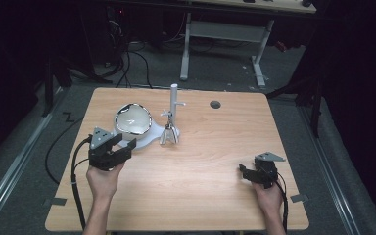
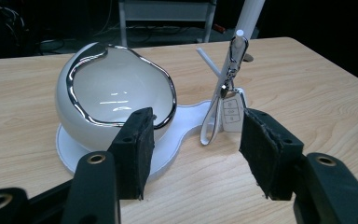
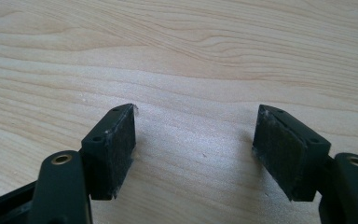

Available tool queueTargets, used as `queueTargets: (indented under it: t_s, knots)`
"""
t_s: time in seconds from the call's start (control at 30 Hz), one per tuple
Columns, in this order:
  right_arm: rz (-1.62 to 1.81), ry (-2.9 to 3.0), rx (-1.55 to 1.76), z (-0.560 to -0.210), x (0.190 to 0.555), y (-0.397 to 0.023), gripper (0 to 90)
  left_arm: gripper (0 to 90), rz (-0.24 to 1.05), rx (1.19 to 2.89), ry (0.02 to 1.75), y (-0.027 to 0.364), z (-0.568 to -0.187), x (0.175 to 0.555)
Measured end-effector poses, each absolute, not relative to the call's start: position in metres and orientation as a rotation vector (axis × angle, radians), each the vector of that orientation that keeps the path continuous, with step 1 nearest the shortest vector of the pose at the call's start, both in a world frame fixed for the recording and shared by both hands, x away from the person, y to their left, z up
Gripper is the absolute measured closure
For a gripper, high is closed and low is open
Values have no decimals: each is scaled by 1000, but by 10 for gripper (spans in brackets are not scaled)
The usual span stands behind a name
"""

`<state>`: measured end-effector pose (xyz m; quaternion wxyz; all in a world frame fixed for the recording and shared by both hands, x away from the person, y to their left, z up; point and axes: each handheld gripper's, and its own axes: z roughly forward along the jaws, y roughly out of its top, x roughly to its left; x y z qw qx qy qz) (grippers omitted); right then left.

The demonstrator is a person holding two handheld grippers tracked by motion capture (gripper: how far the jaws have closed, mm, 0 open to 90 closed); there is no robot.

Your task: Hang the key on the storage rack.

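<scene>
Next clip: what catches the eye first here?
The glossy white bowl with its wavy chrome rim, sitting on a white base left of the table's centre. Beside it a white post holds a key fob hanging from a clip. The left gripper faces the bowl, jaws open, while the right gripper waits open over bare wood near the right edge.

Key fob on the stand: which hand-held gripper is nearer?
Left. The left hand-held gripper sits just short of the key fob, open toward it; the right hand-held gripper is far off over bare table.
</scene>
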<state>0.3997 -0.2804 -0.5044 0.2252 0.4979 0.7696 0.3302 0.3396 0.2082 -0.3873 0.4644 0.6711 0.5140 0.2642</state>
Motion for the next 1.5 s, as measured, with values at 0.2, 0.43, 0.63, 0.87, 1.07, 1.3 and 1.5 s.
queueTargets:
  t_s: [0.2,0.43,0.63,0.87,1.07,1.3,1.5]
  knots:
    - [910,2123,1373,-504,400,-280,298,449,652,1630,1270,212,-389,335]
    - [911,2122,1375,-504,400,-280,297,452,658,1638,1280,215,-392,331]
    - [911,2122,1374,-504,400,-280,298,453,658,1640,1289,219,-395,328]
    - [911,2122,1374,-504,400,-280,297,454,657,1641,1306,223,-399,324]
    - [910,2122,1374,-504,400,-280,298,455,659,1651,1314,227,-403,321]
    - [911,2122,1374,-504,400,-280,298,456,658,1652,1327,230,-409,318]
    - [910,2122,1374,-504,400,-280,298,457,656,1649,1337,232,-413,316]
